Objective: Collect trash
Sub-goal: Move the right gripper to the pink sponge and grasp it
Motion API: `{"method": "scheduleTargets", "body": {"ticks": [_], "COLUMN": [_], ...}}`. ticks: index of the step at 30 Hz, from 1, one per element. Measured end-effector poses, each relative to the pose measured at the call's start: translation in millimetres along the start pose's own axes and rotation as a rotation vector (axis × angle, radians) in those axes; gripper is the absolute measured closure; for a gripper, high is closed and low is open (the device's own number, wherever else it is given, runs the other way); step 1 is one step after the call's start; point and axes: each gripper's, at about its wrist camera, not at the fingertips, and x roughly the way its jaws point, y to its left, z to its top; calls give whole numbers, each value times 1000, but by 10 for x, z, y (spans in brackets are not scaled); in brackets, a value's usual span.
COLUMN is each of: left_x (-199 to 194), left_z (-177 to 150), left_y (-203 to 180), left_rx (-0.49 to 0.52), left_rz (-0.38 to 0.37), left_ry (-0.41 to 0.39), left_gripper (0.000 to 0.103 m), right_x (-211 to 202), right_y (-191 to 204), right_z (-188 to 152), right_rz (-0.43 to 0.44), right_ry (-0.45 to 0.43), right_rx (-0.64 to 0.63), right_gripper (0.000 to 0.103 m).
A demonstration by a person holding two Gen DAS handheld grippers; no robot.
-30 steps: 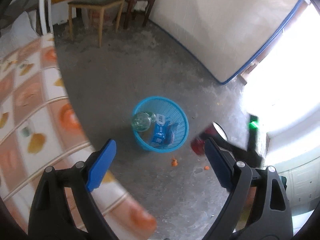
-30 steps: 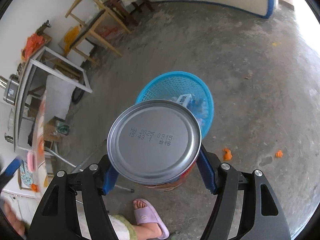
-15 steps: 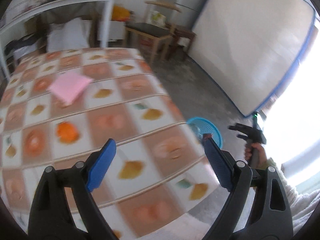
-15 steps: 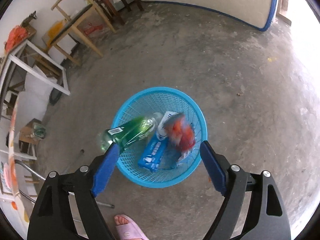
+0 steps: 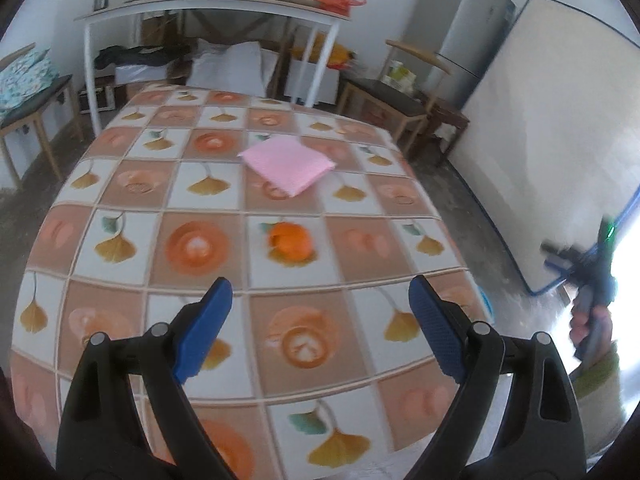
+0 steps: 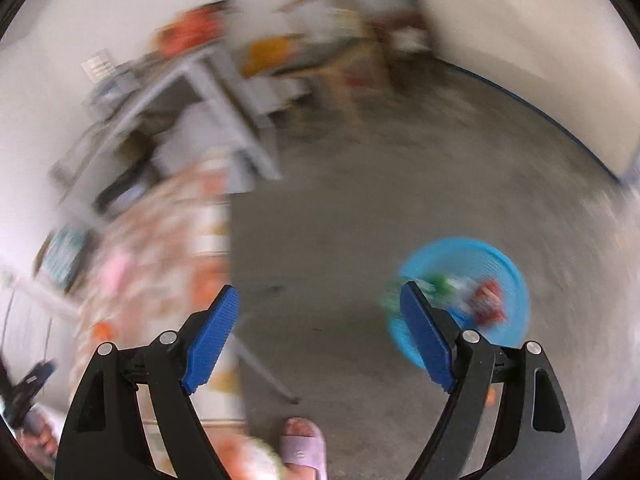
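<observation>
The counter point(image 5: 120, 208) carried a vinyl cover of checked squares printed with ginkgo leaves and orange rounds. A folded pink cloth point(image 5: 287, 164) lay flat on its far half; a piece of orange peel point(image 5: 290, 241) lay near the middle. On the grey concrete floor point(image 6: 340, 208) stood a round blue plastic mesh basket point(image 6: 516, 276) holding trash, blurred.

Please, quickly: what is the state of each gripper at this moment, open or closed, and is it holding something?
Left gripper: open, holding nothing, above the table.
Right gripper: open, jaws have just been opening, nothing between them.
</observation>
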Motion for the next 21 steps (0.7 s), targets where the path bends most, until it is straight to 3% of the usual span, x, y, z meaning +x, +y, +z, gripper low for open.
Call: {"method": "scheduleTargets", "body": {"ticks": [4, 8, 10, 13, 17, 21], "left_x": [34, 12, 1, -42, -82, -89], "left_z": [-138, -246, -279, -323, -384, -432], "left_y": [165, 261, 300, 369, 442, 520], "left_rx": [-44, -49, -44, -36, -37, -43], "left_rz": [10, 24, 26, 30, 22, 11], "left_ry": [10, 4, 7, 7, 20, 32], "left_gripper": [17, 17, 17, 17, 17, 17], "right_x": [316, 889, 1150, 1670, 2330, 2728], "right_y": [1044, 2155, 2589, 3202, 3632, 3765], "right_z": [145, 145, 132, 119, 78, 69], "right_rz": [144, 202, 204, 133, 62, 41], "right_ry": [71, 194, 212, 233, 335, 420], "right_rx": [-221, -447, -550, -727, -861, -890], "right_gripper": [11, 11, 8, 7, 7, 7]}}
